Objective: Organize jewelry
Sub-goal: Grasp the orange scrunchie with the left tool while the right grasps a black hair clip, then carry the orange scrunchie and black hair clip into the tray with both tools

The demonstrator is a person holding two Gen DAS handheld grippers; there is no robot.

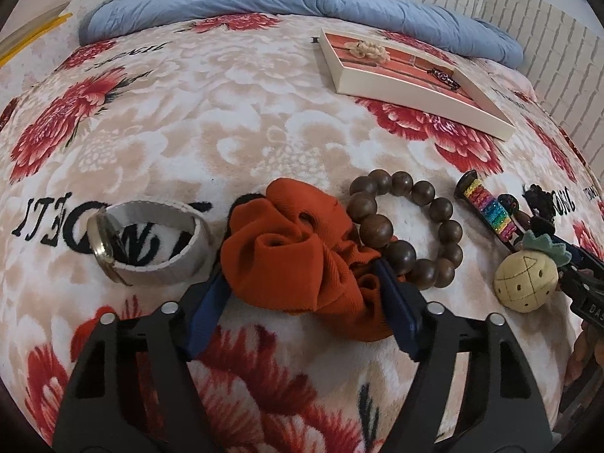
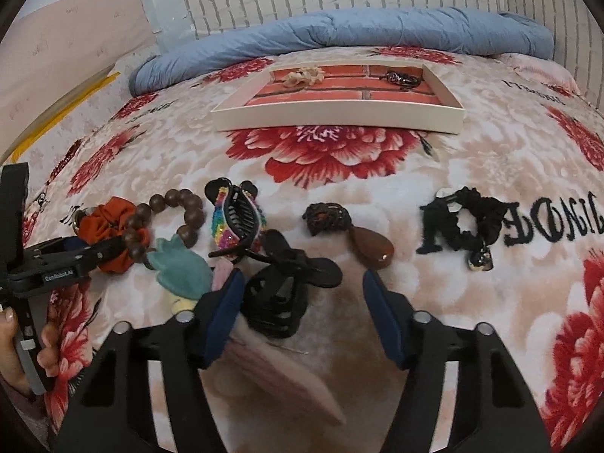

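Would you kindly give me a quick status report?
Left hand-held gripper straddling orange scrunchie, wooden bead bracelet touching it. Right hand-held gripper open around black claw clip. Tray beyond.

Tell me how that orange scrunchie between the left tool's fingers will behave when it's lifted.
The orange scrunchie is bunched, folded fabric, so it will probably squash between the left tool fingers rather than resist. It looks light and floppy and should sag, not roll. One edge overlaps the wooden bead bracelet, so it may nudge that.
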